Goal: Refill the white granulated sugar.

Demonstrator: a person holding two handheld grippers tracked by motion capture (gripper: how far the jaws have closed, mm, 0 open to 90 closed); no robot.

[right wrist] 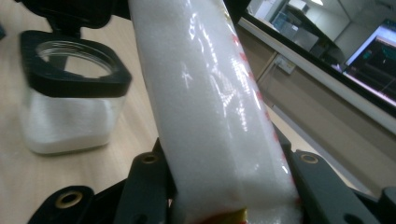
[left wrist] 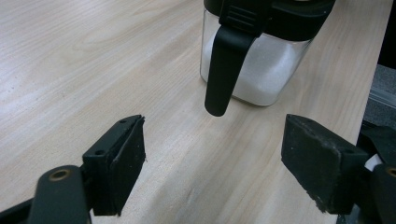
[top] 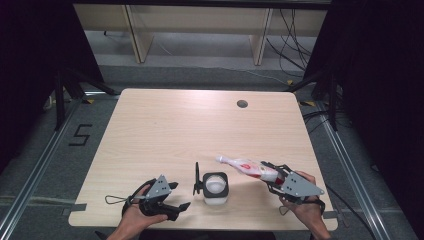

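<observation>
We read this as lab or recording bay, not home: bare wood-top table (top: 165, 125) with cable port (top: 242, 104) at 1 o'clock, black curtains (top: 380, 75) at 3 and 9 o'clock, aluminium floor rails (top: 30, 170), taped digit 5 (top: 80, 135) on floor at 9 o'clock, loose cables (top: 295, 40) at 1 o'clock; we note lit monitor (right wrist: 373, 56) in right gripper view

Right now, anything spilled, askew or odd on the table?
No spill that I can see. The clear jar stands upright, part-filled with white grains, its black hinged lid flipped open to its left. The right tongs hold the white bag tilted toward the jar. The left tongs are open and empty.
</observation>
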